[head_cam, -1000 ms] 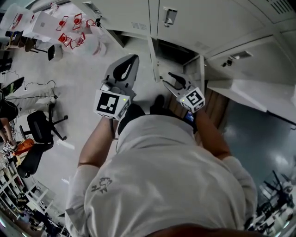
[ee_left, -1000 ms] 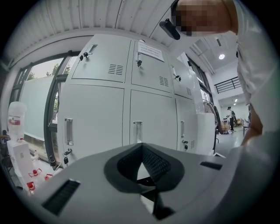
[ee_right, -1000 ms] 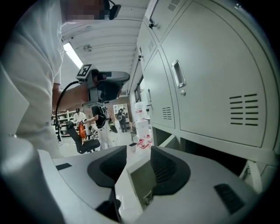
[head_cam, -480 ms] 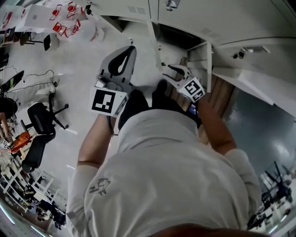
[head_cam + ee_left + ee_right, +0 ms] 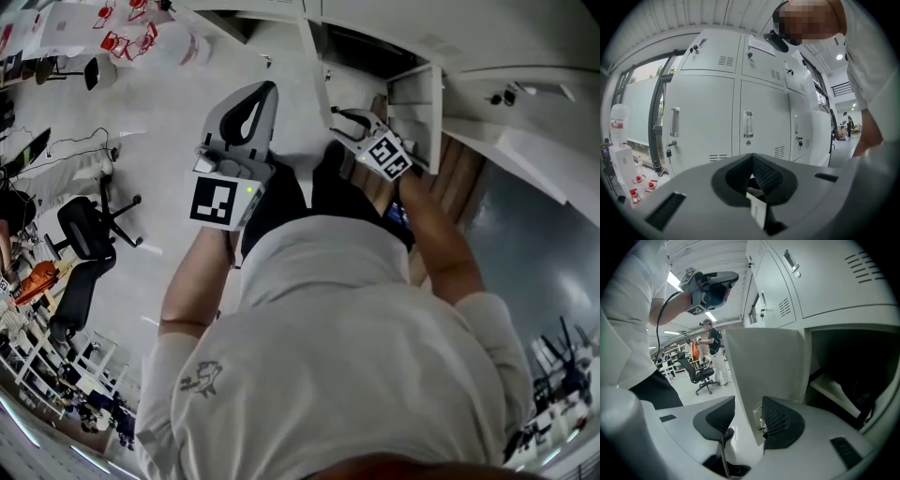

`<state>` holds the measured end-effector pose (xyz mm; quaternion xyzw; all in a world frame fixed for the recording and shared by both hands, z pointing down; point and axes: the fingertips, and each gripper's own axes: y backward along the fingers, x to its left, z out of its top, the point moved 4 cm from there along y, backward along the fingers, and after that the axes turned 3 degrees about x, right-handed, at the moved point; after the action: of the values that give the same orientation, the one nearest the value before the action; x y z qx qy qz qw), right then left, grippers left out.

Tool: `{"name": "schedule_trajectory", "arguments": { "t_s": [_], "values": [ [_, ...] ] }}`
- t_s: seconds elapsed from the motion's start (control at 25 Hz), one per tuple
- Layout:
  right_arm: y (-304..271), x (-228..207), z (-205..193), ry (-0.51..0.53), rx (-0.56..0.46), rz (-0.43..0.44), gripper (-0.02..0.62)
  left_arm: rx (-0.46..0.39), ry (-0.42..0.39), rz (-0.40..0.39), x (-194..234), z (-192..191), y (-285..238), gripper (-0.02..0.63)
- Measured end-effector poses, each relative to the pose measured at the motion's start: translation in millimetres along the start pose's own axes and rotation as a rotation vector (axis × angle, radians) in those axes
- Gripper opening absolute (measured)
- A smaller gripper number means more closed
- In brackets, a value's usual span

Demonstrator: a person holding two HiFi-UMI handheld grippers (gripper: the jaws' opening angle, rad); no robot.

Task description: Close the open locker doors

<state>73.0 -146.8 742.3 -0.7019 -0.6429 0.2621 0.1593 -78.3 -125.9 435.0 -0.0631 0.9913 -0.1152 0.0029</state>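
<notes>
Right gripper view: open locker door (image 5: pixel 764 366) looks like thin painted sheet metal, so I'd guess stiff, slick and light on its hinge.
Grab spot: free edge, or just push flat there.
Door position: 12 o'clock from the right hand-held gripper (image 5: pixel 749 401), edge poking between the jaws.
Right jaws: released, just been opening, not pinching.
Left hand-held gripper (image 5: pixel 751 157): clenched on nothing.

A workplace, likely a lab or open office: grey metal lockers (image 5: pixel 740 122) line one wall, with black swivel chairs (image 5: pixel 82 217) across the floor from the lockers.
</notes>
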Motion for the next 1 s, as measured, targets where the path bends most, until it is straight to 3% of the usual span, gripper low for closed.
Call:
{"name": "schedule_trajectory", "arguments": {
  "t_s": [0.56,1.0],
  "values": [
    [-36.0,-4.7,-15.9,0.05,0.052,0.061,0.161,0.051,0.03,-0.019,-11.0,-65.0,-10.6,0.0],
    [-67.4,9.8,-18.5,0.092,0.094,0.144,0.161,0.085,0.07,-0.008,-4.4,-88.2,-11.7,0.0]
  ]
}}
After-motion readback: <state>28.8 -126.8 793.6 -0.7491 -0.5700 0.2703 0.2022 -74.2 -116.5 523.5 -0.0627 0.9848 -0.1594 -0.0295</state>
